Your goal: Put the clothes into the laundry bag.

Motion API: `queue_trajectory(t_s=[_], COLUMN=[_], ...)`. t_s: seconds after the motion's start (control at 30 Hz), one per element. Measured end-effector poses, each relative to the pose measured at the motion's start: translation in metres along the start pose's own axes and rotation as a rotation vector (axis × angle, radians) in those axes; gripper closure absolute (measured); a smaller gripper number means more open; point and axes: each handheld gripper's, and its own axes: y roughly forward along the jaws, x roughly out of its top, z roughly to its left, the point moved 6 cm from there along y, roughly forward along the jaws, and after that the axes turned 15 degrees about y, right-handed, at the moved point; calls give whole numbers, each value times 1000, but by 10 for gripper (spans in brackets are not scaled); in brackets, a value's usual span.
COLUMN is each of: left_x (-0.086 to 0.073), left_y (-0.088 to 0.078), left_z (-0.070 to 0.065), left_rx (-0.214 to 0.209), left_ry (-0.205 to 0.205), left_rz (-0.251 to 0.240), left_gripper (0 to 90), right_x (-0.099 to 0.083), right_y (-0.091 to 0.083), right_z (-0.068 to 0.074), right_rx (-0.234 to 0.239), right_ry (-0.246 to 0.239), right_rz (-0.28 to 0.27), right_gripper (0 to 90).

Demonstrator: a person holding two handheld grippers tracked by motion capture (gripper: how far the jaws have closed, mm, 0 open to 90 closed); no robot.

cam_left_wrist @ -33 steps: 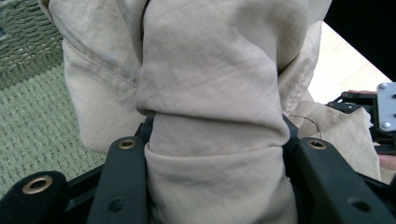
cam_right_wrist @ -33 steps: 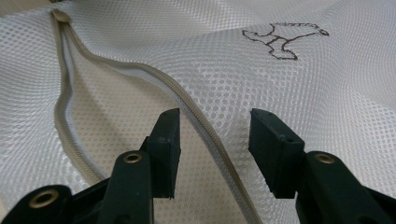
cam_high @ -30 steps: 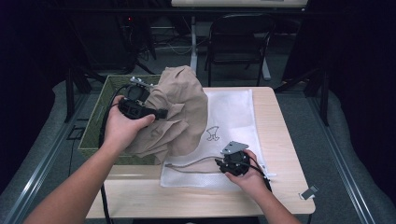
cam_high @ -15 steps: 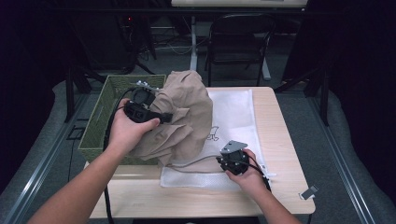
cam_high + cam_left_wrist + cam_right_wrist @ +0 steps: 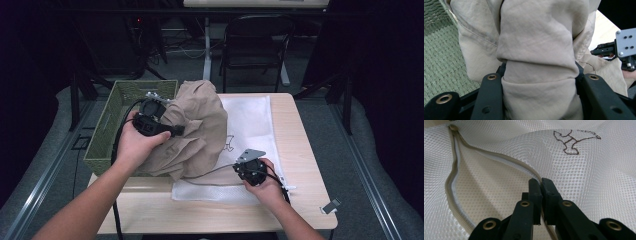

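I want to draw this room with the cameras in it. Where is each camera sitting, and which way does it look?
High view: sits above the person's side, looks forward and down on the table; both forearms, left tongs, right tongs show.
Left gripper view: rides the left tongs, looks along them at the beige garment they squeeze.
Right gripper view: rides the right tongs, looks at the mesh bag; they pinch its zipper edge.
Shared: garment and basket, in the high and left gripper views.
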Motion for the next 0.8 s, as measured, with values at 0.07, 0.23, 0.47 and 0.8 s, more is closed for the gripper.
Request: queue_trajectory(t_s=[0.07, 0.23, 0.47, 0.8], left_x=[-1, -5, -11, -20], left_y=[0, -2, -6, -7], left_z=[-1, -2, -6, -10], left_rx=[-3, -1, -17, -25], left_ry=[-1, 7, 3, 0], left_rz=[-5, -5, -18, -23], left_gripper=[550, 551, 551, 550], right_x=[2, 7, 13, 23], right_y=[-1, -3, -3, -3], right_z=[0, 0, 1, -1], right_rx=[3, 5, 12, 24], right_ry=[2, -1, -12, -4], right_rz=[5, 13, 9, -4], right_gripper=[874, 878, 881, 881])
